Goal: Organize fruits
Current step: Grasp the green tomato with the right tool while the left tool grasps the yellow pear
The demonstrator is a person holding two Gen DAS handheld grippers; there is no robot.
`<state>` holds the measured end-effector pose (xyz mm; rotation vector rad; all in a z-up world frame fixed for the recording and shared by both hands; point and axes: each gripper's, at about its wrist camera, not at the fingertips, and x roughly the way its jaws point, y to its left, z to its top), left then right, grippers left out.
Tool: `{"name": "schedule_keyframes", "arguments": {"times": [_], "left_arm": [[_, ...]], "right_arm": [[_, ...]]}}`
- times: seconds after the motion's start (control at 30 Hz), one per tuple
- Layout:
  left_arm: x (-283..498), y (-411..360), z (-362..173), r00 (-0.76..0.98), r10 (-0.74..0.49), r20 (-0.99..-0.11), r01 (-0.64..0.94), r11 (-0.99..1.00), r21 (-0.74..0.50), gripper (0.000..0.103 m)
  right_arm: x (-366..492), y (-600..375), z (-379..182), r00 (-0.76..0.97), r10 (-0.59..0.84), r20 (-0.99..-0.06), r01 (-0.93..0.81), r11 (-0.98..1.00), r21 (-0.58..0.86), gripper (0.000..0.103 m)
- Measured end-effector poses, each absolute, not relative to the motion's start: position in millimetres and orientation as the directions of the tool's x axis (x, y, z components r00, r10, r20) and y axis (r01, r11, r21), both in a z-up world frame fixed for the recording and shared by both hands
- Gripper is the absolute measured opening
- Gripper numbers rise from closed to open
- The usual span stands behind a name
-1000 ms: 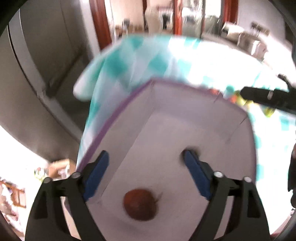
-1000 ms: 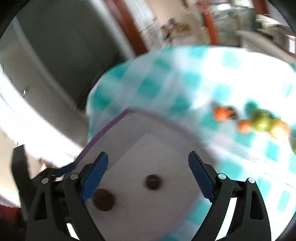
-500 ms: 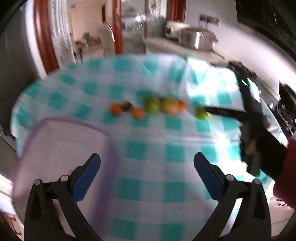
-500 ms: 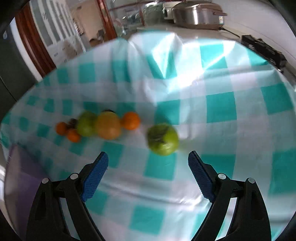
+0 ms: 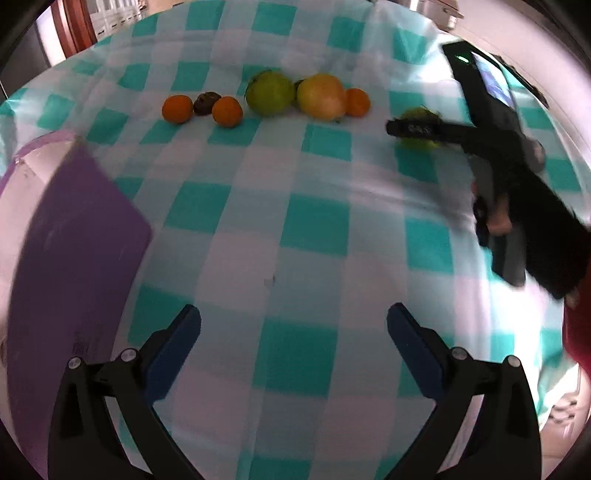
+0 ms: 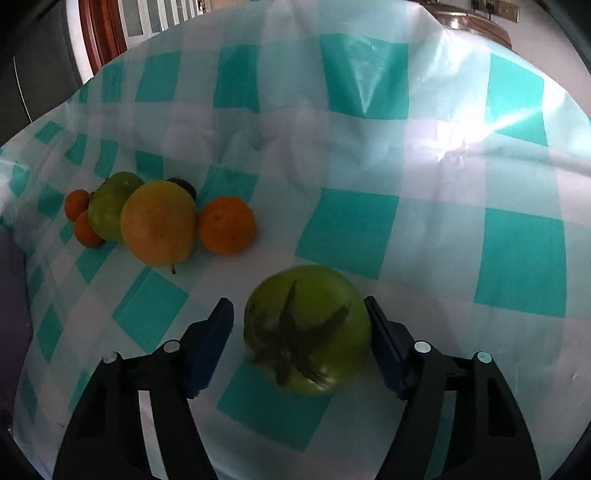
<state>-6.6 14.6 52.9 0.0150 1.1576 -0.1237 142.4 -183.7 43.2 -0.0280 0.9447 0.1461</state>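
On the teal-and-white checked tablecloth (image 6: 351,236) a green tomato (image 6: 306,328) sits between the jaws of my right gripper (image 6: 297,306). The jaws are closing; the right pad is at the fruit's edge and a gap shows at the left pad. In the left wrist view that tomato (image 5: 419,110) lies behind a right gripper finger (image 5: 413,128). My left gripper (image 5: 294,314) is open over bare cloth. Further back lie a yellow-orange fruit (image 5: 320,96), another green tomato (image 5: 270,92), three small oranges (image 5: 227,111) and a dark fruit (image 5: 207,102).
A purple-sided box (image 5: 74,229) stands at the table's left edge, close to my left gripper. A person's hand (image 5: 498,221) holds the right gripper's handle at the right. A metal pot (image 6: 469,18) stands beyond the table's far edge.
Both grippers swung from above the box to over the tablecloth and sank. The right one came down around the green tomato and its jaws narrowed. The left stayed wide.
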Motion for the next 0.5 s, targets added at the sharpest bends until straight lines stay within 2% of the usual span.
{"name": "schedule_keyframes", "arguments": {"times": [0.07, 0.37, 0.5], "left_arm": [[18.7, 13.5, 48.2, 0.409, -0.101, -0.907, 0.084, 0.994, -0.072, 0.101], [123.7, -15.9, 37.4, 0.458, -0.156, -0.875, 0.004, 0.985, -0.173, 0.101], [152.8, -20.5, 33.6, 0.476, -0.17, -0.863, -0.086, 0.967, -0.238, 0.101]], "right_arm": [[143.2, -182.8, 39.8, 0.595, 0.095, -0.798, -0.128, 0.992, 0.023, 0.06], [100.0, -192.8, 32.9, 0.634, 0.144, -0.76, -0.153, 0.986, 0.059, 0.059], [89.4, -197.5, 32.8, 0.643, 0.144, -0.752, -0.147, 0.987, 0.064, 0.059]]}}
